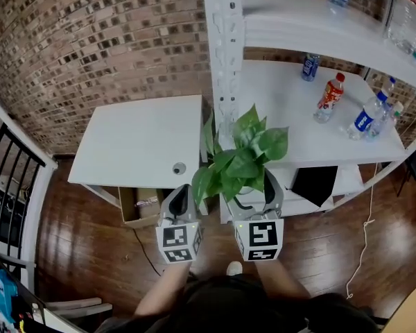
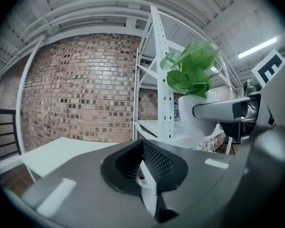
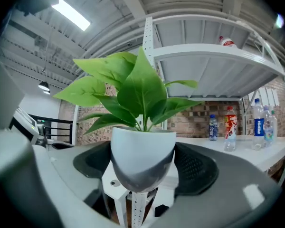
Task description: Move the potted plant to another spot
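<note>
Off the desk's near right corner, the potted plant stands upright, its white pot clamped between the right gripper's 2 jaws. The left gripper, jaws together and empty, hangs just beside, on the desk's side.

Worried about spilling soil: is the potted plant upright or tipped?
Upright: potted plant shows a level rim in the right hand-held gripper.

Rough brick wall; glossy wood floor; smooth white pot.
</note>
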Motion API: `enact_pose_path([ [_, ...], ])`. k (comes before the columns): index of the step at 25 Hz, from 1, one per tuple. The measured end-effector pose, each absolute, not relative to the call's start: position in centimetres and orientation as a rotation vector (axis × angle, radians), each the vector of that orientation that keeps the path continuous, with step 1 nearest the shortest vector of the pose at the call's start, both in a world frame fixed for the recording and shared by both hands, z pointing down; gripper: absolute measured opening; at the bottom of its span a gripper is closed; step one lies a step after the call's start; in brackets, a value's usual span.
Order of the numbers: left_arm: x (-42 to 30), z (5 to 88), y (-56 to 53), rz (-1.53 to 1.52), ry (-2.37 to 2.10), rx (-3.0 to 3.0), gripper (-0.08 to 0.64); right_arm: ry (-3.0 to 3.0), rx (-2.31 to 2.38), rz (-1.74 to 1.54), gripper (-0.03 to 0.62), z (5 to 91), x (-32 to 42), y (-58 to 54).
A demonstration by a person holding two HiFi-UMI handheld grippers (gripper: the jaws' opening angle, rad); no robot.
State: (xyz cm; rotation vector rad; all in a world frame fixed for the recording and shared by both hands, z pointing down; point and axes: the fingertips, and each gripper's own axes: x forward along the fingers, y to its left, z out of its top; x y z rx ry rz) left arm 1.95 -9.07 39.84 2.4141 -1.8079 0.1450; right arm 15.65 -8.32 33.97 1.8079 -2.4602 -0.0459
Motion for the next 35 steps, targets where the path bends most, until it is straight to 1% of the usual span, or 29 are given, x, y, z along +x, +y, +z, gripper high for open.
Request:
enact_pose_path([
  [10,-8.7,40.4,-10.7,0.146,-1.887,2.362,0.015,-2.530,1.684,-0.030,0.419,34.7,3.8,-10.1],
  [20,-19.1,41.9,-14.6,0.021,-1.863,2.426,0.017,-2.489,1.732,-0.004,0.417,39.9,-7.1,-15.4],
  [28,-25.8,46.5,-19.7,0.008,-1.816,2.485,0.017,-2.369,1.781,0.044,0.417,48.5,-12.6,-21.3],
  [35,-27.4,50.1,-22.8,-0.054,-1.801,2.499,0.017,-2.357,1.761,0.004,0.417,55.0,-14.5,-24.6],
])
